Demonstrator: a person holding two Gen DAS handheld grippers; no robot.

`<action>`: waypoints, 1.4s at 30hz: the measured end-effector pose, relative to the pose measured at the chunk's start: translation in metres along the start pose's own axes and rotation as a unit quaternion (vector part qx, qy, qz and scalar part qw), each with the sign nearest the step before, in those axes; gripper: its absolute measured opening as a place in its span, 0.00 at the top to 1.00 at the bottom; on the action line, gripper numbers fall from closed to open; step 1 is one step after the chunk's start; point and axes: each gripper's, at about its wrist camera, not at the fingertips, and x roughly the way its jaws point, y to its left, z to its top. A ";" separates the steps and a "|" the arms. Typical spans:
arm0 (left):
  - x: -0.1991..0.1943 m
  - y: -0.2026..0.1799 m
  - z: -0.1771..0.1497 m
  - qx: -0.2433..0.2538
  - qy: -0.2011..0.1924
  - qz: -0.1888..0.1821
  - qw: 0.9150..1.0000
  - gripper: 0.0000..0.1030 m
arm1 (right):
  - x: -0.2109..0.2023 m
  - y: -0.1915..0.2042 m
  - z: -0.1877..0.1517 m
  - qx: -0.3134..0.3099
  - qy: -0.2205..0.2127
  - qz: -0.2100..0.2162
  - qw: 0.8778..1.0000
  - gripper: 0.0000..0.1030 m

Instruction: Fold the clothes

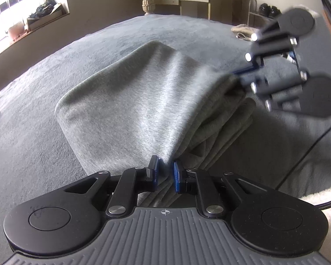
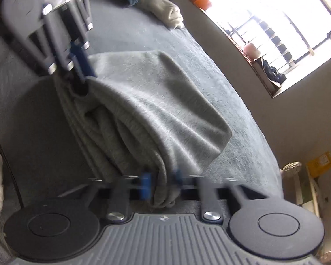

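You have one soft grey folded cloth (image 1: 130, 101) on the fuzzy dark grey bed cover (image 1: 44, 84). Your left tongs (image 1: 165, 174) and right tongs (image 2: 161, 181) each pinch one corner of it, two tongs in all. One bright window (image 2: 275, 22) lights the room.

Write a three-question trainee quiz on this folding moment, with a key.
1. True or false: both tongs are shut on the grey garment.
2. Multiple choice: the garment lies on A) a wooden table, B) a dark grey blanket, C) a tiled floor.
3. Fill in: in the left wrist view, the right tongs grip the garment's ____ side.

Key
1. True. The left tongs pinch a near corner, and the right tongs pinch another edge; the right wrist view shows cloth bunched between the right tongs too.
2. B.
3. Right.
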 end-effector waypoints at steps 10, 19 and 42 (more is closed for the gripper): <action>0.004 -0.011 -0.007 0.057 0.000 0.000 0.998 0.88 | 0.015 0.023 -0.026 -0.033 0.043 0.017 0.998 0.90; 0.004 -0.006 -0.006 0.051 -0.004 -0.005 0.999 0.88 | -0.013 -0.041 -0.004 0.150 0.013 0.085 0.985 0.81; -0.046 0.040 -0.009 -0.103 -0.029 -0.003 0.994 0.80 | 0.054 -0.060 -0.002 0.408 0.088 0.173 0.892 0.84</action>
